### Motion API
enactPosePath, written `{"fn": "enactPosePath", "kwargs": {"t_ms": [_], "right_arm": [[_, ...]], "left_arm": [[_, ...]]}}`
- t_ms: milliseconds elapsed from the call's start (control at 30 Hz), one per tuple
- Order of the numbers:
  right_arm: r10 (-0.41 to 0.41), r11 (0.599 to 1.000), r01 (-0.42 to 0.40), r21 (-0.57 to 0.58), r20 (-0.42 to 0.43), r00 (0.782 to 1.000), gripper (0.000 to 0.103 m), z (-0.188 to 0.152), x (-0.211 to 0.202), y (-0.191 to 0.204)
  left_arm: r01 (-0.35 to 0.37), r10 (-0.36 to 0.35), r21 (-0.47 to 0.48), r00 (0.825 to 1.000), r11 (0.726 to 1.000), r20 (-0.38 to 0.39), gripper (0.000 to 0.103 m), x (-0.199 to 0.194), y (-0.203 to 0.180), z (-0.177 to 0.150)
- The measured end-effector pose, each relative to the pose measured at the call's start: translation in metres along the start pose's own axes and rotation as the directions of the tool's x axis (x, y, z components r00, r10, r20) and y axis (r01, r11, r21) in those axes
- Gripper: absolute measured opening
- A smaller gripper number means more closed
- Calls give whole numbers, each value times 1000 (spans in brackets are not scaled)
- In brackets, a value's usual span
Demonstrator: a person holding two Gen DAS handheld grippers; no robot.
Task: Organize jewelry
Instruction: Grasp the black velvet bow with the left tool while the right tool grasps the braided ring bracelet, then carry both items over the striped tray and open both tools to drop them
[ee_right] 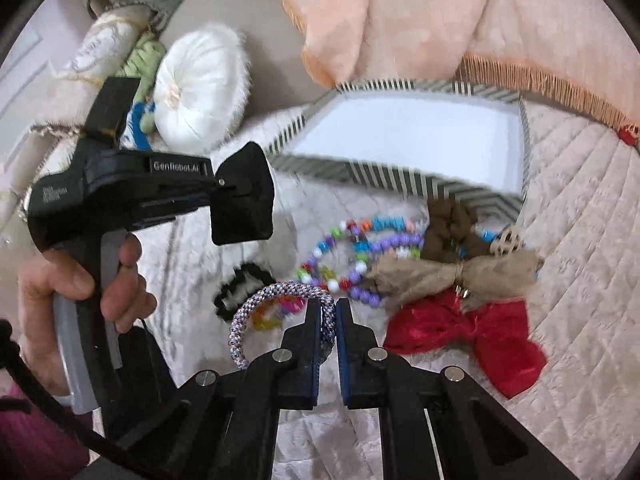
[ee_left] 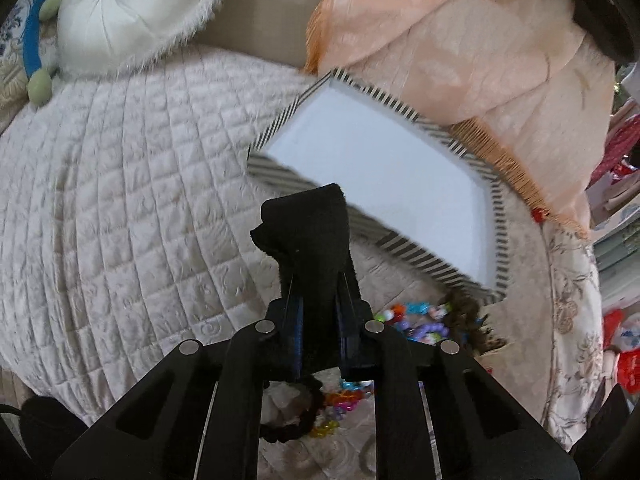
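My right gripper (ee_right: 329, 312) is pinched narrow on the beaded bangle (ee_right: 256, 312), whose loop hangs off to its left. Just ahead lie the bead necklaces (ee_right: 360, 248), a tan bow (ee_right: 452, 272) and a red bow (ee_right: 480, 332) to the right. Beyond them, the striped box (ee_right: 400, 180) stands open with only its white floor showing. My left gripper (ee_left: 316, 248) is clamped on a black cloth piece (ee_left: 308, 224), held up before the box; its body reads "GenRobot.AI", hand wrapped round the grip.
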State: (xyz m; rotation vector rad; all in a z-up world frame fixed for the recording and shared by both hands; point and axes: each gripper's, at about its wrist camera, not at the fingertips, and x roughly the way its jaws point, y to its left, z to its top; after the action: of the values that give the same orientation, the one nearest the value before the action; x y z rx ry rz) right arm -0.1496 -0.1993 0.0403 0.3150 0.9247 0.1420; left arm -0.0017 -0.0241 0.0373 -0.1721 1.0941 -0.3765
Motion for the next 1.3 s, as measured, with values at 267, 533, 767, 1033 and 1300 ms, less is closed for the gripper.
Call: {"fn": "enactPosePath", "kwargs": {"t_ms": [267, 533, 767, 1033, 1300], "right_arm": [[-107, 994, 107, 2, 65, 992, 7, 59, -9, -36], [-187, 981, 184, 69, 51, 981, 7, 123, 32, -90], [-220, 971, 223, 92, -41, 975, 7, 131, 99, -121], [-208, 976, 212, 54, -81, 975, 7, 115, 101, -125], [-235, 967, 241, 83, -79, 969, 7, 99, 82, -142]], "left_arm": [[68, -70, 45, 997, 997, 39, 12, 0, -23, 46], [45, -48, 66, 998, 997, 41, 12, 59, -42, 109], [-72, 73, 102, 997, 992, -2, 12, 123, -36, 127], [-127, 136, 149, 989, 981, -52, 12, 132, -20, 95], [-156, 167, 152, 984, 976, -62, 12, 106, -11, 50]]}}
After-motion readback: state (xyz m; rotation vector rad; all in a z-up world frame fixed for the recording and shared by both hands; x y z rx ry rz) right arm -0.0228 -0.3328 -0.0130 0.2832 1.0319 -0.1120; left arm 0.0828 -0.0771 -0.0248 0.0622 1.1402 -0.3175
